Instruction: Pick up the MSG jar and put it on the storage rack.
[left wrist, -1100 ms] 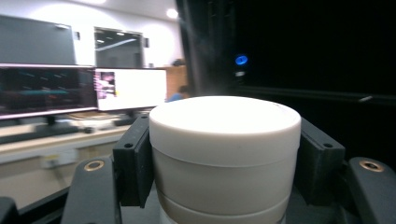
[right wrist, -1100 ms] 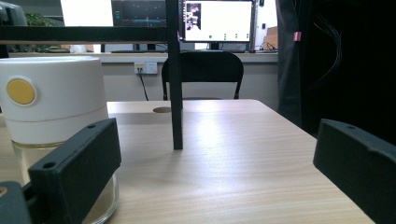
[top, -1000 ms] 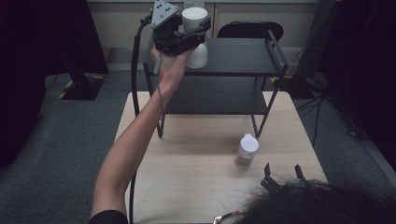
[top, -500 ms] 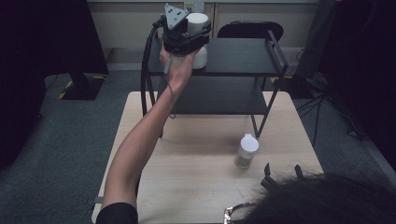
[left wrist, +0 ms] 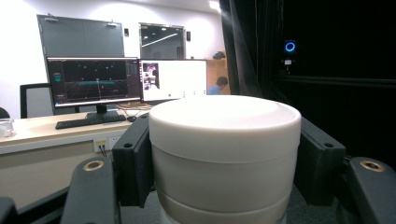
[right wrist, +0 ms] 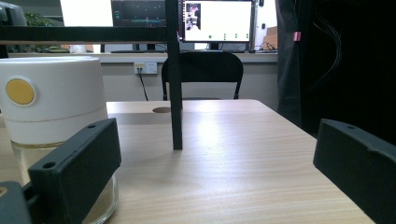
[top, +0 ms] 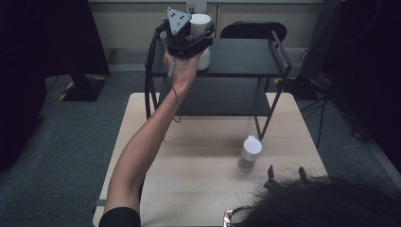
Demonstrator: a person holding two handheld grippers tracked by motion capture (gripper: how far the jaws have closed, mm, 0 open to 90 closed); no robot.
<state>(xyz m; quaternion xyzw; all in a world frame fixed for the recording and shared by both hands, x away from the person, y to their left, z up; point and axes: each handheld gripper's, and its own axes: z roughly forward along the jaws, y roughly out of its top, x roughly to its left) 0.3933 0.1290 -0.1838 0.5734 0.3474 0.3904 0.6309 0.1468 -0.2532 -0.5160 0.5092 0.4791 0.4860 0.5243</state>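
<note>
A white lidded jar is clamped in my left gripper, raised at arm's length over the left end of the black rack's top shelf. The jar's base is at about shelf level; I cannot tell whether it touches. In the left gripper view the jar sits between both jaws of that gripper. A second white-capped jar with a clear lower half stands on the wooden table. My right gripper is open low over the table's near right. In its own view the jar stands just left of the gripper.
The two-shelf black rack stands on the table's far half, and its front leg rises ahead of the right gripper. A black chair stands behind the rack. The person's head covers the near right corner.
The left gripper, still holding the jar, has shifted slightly right and down toward the top shelf. The right gripper and the jar on the table have stayed put.
</note>
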